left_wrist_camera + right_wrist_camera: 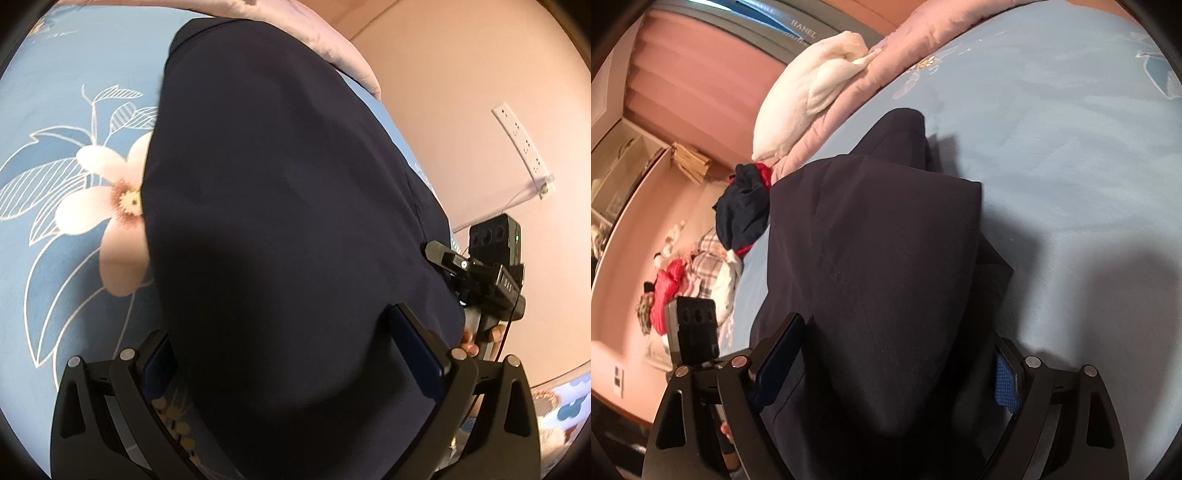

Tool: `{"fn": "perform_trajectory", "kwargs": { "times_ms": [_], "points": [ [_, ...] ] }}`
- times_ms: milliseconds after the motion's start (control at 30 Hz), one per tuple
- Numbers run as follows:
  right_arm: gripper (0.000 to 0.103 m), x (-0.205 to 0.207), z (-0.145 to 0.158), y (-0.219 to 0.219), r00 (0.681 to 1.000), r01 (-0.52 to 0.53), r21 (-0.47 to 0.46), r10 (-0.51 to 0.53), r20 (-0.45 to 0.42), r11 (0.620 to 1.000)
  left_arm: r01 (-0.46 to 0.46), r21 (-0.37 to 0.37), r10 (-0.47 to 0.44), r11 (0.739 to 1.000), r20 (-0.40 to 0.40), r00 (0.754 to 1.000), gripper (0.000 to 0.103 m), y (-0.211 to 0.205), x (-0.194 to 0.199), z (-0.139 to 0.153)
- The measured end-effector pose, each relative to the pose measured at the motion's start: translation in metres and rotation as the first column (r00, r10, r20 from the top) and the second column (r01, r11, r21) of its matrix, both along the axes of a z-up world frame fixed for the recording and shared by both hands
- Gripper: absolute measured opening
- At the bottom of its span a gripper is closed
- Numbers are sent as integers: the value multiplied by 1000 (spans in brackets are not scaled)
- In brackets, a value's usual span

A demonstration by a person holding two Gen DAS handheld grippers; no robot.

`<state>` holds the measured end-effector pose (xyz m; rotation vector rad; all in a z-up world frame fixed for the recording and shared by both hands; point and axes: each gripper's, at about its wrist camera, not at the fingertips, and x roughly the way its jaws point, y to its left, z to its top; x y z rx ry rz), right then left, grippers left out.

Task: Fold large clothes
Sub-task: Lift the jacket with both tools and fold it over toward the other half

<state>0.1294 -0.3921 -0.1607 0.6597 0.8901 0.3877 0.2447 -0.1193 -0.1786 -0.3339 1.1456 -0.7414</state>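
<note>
A large dark navy garment (295, 184) lies folded lengthwise on a blue floral bed sheet (55, 277). Its near end drapes over my left gripper (288, 350), whose fingers stand wide apart with the cloth filling the gap and hiding the tips. In the right wrist view the same garment (879, 240) runs away from me. Its near end lies across my right gripper (886, 369), also wide, with a blue pad (1006, 380) showing beside the cloth. The garment casts a shadow on the sheet (1071, 147) to its right. The two grippers sit side by side at this end.
A pink quilt (886, 55) and a white blanket (805, 99) lie at the far edge of the bed. A navy and red clothes heap (742, 210) sits at the bed's left edge, with more clothes (683, 280) beyond. A pink wall (461, 110) carries a power strip (524, 147).
</note>
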Motion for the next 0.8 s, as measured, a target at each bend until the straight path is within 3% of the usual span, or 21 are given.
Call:
{"fn": "perform_trajectory", "kwargs": {
  "times_ms": [267,467,533,800],
  "points": [
    [90,9,0,10,998,-66,-22,66,13,998,40,-36,-40,999,-5,999,103,-5,4,-4],
    [87,11,1,15,998,-56,-58,57,22,997,34,-48,-34,998,3,999,103,-10,0,-3],
    [81,7,3,18,999,-35,-89,38,32,995,30,-39,-30,999,15,999,103,-9,-3,-3],
    [43,-7,18,36,993,-21,-219,46,108,975,15,1,-15,1000,64,998,94,-25,-18,4]
  ]
}}
